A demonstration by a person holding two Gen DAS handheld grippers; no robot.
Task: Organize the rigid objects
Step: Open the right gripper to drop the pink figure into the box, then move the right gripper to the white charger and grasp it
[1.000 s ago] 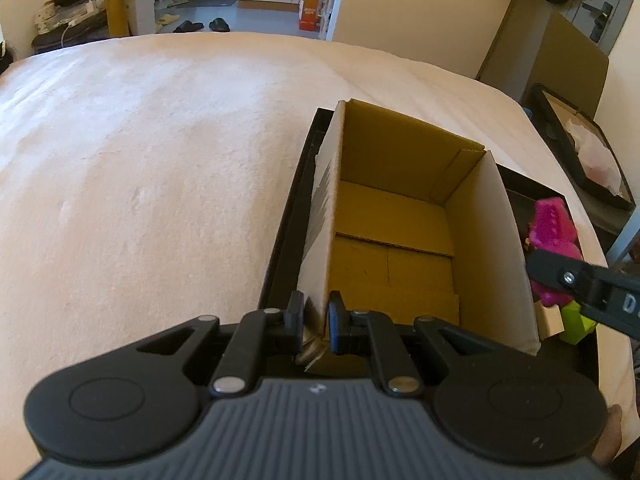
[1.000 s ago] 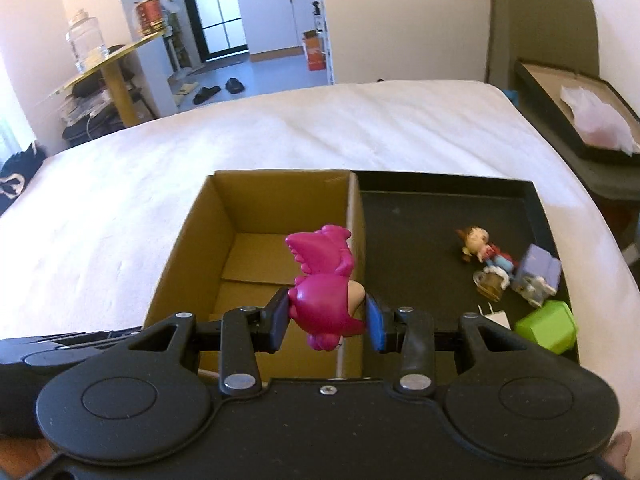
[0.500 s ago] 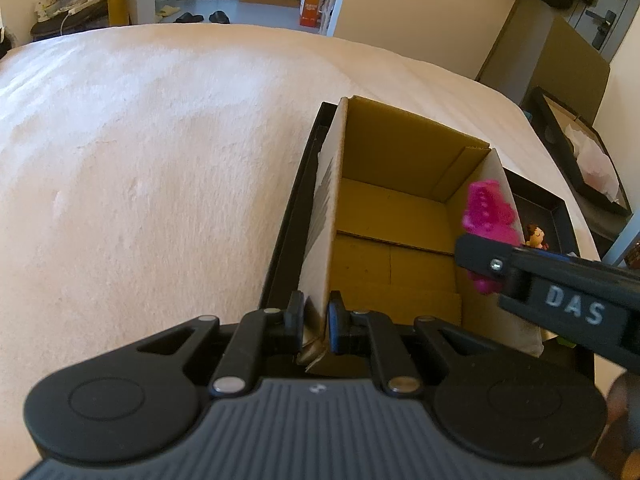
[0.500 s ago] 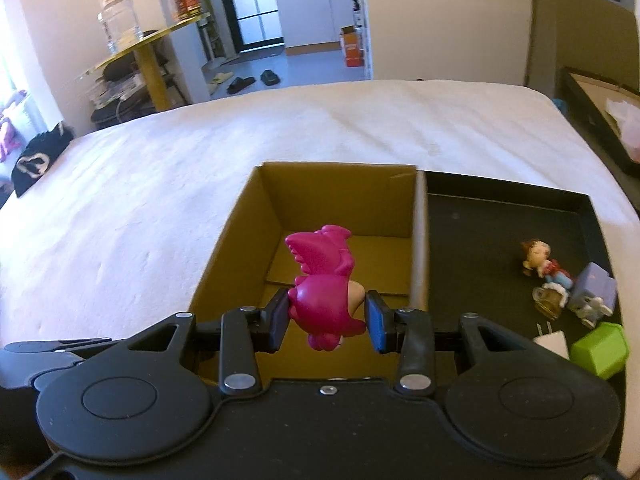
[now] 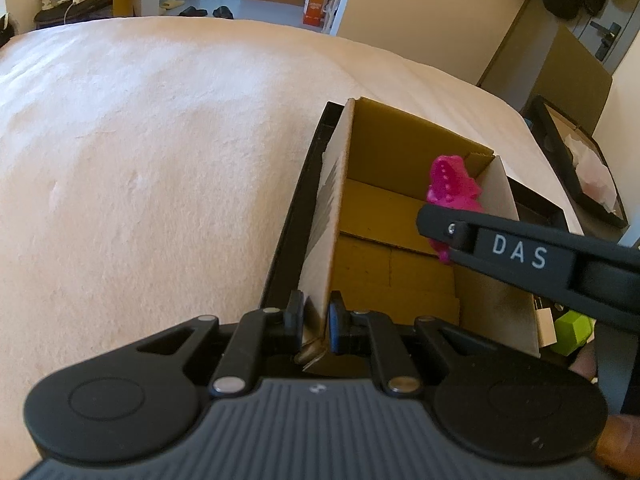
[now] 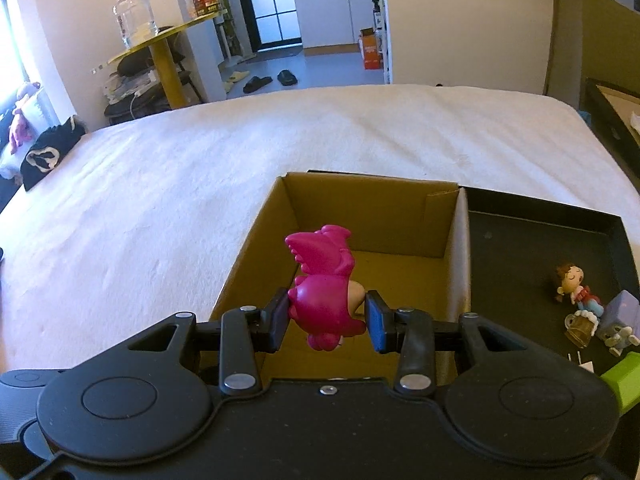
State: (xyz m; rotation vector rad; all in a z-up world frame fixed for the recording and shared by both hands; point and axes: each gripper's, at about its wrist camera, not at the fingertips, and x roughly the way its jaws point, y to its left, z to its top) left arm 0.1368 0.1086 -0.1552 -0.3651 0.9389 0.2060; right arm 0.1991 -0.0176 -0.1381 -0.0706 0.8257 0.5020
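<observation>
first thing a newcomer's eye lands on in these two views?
The bright pink toy figure, clamped in the right gripper and held over the open cardboard box. Next, the left gripper pinching the box's near left wall at its corner. Then the black tray under and right of the box, with a small doll and a green block lying in it.

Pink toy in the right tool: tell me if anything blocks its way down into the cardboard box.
Nothing visible does. The right tool holds the pink toy over the open cardboard box, whose floor looks bare. The left tool only pinches the box's near left wall, clear of the opening.
</observation>
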